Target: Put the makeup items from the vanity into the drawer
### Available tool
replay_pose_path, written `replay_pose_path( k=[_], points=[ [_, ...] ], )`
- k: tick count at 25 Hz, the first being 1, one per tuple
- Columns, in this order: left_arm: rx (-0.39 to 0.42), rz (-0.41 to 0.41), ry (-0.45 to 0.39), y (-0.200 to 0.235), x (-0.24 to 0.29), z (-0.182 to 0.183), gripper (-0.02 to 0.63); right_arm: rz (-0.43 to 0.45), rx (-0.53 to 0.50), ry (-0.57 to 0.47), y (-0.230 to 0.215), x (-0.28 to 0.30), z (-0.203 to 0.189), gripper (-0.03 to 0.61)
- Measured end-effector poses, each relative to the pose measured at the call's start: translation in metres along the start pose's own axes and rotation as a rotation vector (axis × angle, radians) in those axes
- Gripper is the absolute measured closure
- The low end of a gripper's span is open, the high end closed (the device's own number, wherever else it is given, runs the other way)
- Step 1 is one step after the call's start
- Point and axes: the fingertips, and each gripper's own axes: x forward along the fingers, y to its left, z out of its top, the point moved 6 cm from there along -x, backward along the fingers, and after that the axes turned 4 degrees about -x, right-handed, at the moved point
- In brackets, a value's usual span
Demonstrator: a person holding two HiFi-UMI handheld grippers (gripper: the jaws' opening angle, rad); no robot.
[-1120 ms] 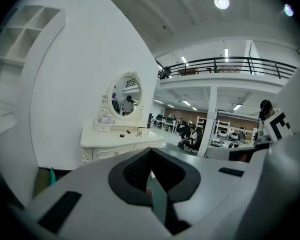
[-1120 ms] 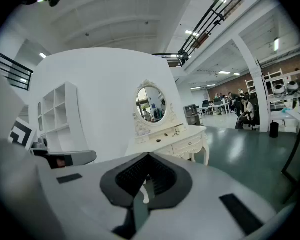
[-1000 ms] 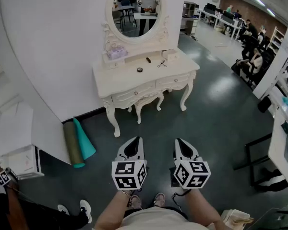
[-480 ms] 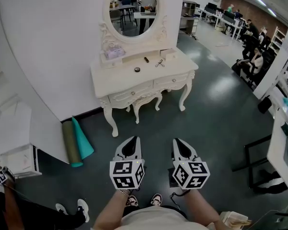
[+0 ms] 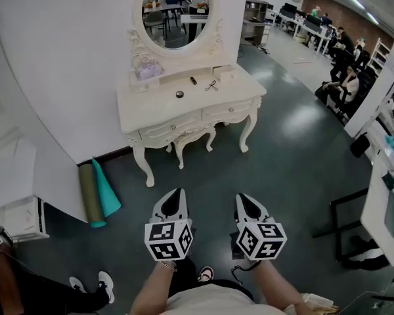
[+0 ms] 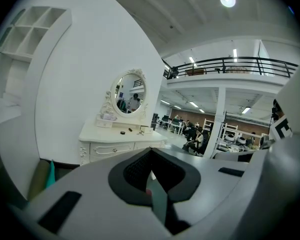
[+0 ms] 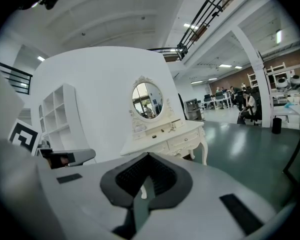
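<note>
White counter is being faced with left gripper and right gripper fingers pressed together, empty; its small makeup items are being judged light, hard, slippery, pinchable mid-body.

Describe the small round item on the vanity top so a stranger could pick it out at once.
Find the white vanity with the oval mirror against the wall. On its top lies a small round dark pot, nearer the front edge than the rest. Its neighbours, a short dark tube and a metal scissor-like tool, are long, not round.
</note>
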Motion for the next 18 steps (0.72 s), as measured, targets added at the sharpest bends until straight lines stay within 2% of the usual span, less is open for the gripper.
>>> replay_pose_path(
  k=[11,18],
  points=[
    [-0.024,-0.054,0.039,0.017,0.085,0.013,0.609,-0.027,-0.009,0.016,-0.019,0.076,0.021,0.563],
    [0.015,-0.12,0.021,0.038,0.154,0.064,0.609,-0.072,-0.004,-0.017,-0.02,0.14,0.064,0.563]
  ],
)
